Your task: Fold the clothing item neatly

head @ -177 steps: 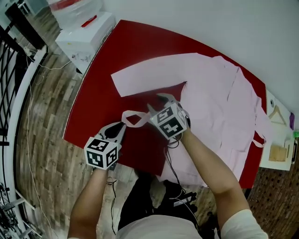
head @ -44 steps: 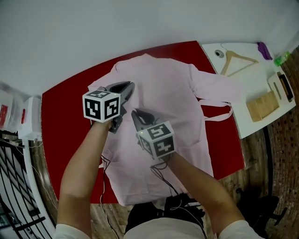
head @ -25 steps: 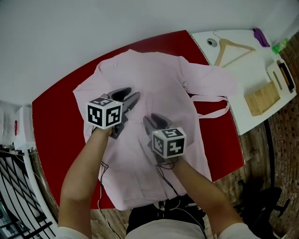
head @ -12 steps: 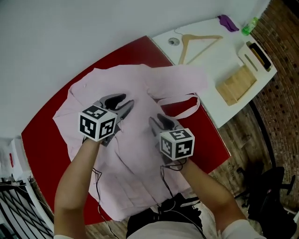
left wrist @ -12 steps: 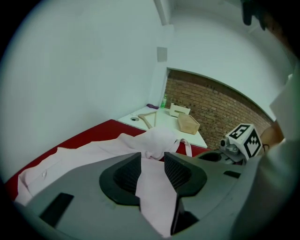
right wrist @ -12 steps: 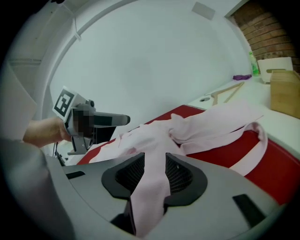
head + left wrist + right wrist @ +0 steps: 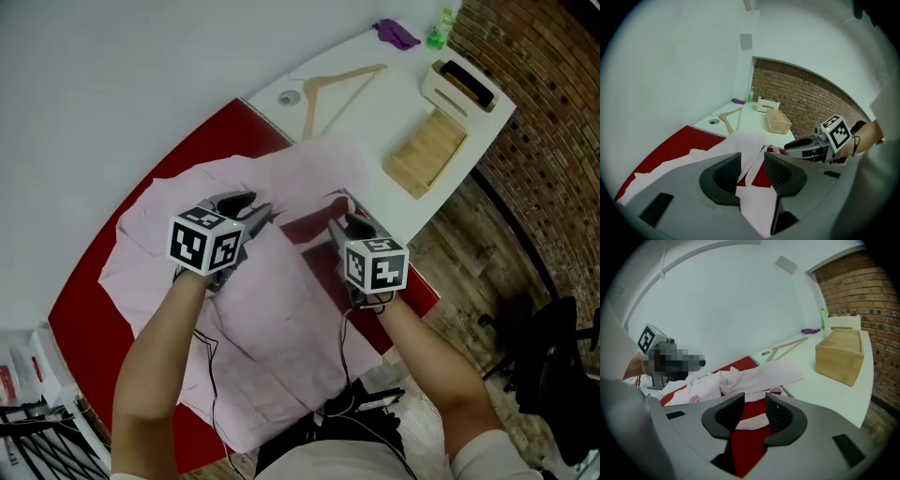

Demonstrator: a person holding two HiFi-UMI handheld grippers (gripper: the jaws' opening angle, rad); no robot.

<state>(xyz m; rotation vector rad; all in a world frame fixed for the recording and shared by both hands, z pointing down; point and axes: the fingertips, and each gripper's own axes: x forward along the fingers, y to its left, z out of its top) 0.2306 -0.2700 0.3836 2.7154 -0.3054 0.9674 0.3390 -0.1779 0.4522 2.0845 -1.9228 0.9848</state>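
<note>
Shirt (image 7: 281, 309), pale pink, is lying spread on the red surface (image 7: 178, 159), directly under both of my hand-held grippers, and its hem is hanging over the surface edge close to my body. One sleeve (image 7: 764, 373) is lying bunched ahead of the right hand-held gripper, reaching onto the white side table (image 7: 375, 112).

I am judging the cloth as thin, light and completely limp. It is not going to keep any shape, and it is probably sliding easily on the surface if I am pulling only one layer. So I am planning to take it at a firm place, such as a seam, the cuff or the shoulder line, with a flat pinch, and to lift only a little.

My left hand-held gripper (image 7: 251, 208) is hovering over the chest part with its jaws apart; pink cloth is showing through the gap below, but the pads are not pressing on it. My right hand-held gripper (image 7: 347, 225) has just been opening its jaws, and they are standing apart now. A narrow pink strap (image 7: 750, 421) is lying just ahead of them on the red surface, not clamped.

Both forearms are reaching forward side by side, and both hand-held grippers are pointing forward and somewhat downward, with the marker cubes on top.
</note>
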